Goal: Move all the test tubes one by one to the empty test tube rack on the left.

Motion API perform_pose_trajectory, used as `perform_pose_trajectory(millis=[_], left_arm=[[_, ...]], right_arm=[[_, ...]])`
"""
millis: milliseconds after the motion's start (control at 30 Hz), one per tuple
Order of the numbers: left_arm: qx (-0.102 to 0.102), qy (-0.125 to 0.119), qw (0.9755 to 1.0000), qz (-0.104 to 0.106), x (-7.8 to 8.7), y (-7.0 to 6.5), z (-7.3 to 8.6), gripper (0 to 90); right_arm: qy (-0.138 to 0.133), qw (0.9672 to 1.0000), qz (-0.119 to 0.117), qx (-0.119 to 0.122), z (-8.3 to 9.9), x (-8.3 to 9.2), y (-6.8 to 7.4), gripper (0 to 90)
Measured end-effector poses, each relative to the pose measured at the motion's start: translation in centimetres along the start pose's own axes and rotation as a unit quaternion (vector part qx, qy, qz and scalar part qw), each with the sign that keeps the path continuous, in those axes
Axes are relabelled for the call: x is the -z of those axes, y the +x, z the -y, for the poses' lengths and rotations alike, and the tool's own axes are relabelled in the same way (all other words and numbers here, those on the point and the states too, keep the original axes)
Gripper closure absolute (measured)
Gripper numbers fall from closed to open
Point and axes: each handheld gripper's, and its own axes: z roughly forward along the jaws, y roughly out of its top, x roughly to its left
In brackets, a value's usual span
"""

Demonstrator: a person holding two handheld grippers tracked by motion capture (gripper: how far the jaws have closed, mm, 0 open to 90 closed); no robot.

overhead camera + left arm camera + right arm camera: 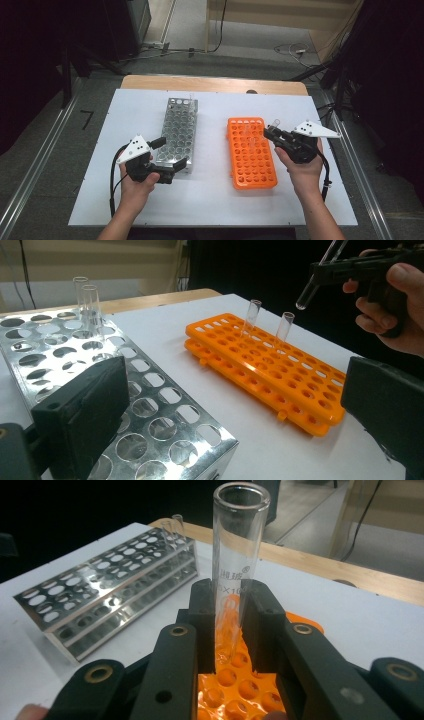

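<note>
A shiny metal rack (180,131) lies left of centre, with two glass tubes (86,299) standing at its far end. Right of it lies an orange rack (251,155) in which two more tubes (251,316) stand upright. My right gripper (272,132) hangs above the orange rack's far right corner, shut on a clear glass tube (239,555) held upright between its pads (202,615). The tube's rounded bottom (301,302) is in the air, clear of the rack. My left gripper (170,154) stands open at the metal rack's near right corner, one jaw over the rack and nothing gripped.
Both racks rest on a white board (125,190) on a wooden table (150,82). Dark stands and cables crowd the floor behind and to the right. Bare white surface lies between the racks and along the near edge.
</note>
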Motion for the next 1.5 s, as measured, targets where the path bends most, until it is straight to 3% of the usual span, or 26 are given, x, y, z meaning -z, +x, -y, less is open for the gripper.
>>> perform_pose_trajectory(millis=[467, 767, 1500], left_arm=[[-0.004, -0.003, 1.0000, 0.004, 0.1, -0.3, -0.2, 0.0], [-0.007, 0.000, 1.0000, 0.004, 0.0, -0.3, -0.2, 0.0], [-0.011, 0.005, 0.9996, 0.026, -0.4, -1.0, -0.2, 0.0]], right_arm=[[-0.009, 0.9989, -0.044, 0.015, -1.0, 0.3, 2.4, 73.7], [-0.005, 0.9961, -0.085, 0.022, -0.8, -0.4, 3.7, 73.6], [0.037, 0.9889, -0.137, 0.046, 0.9, -3.0, 7.3, 73.7]])
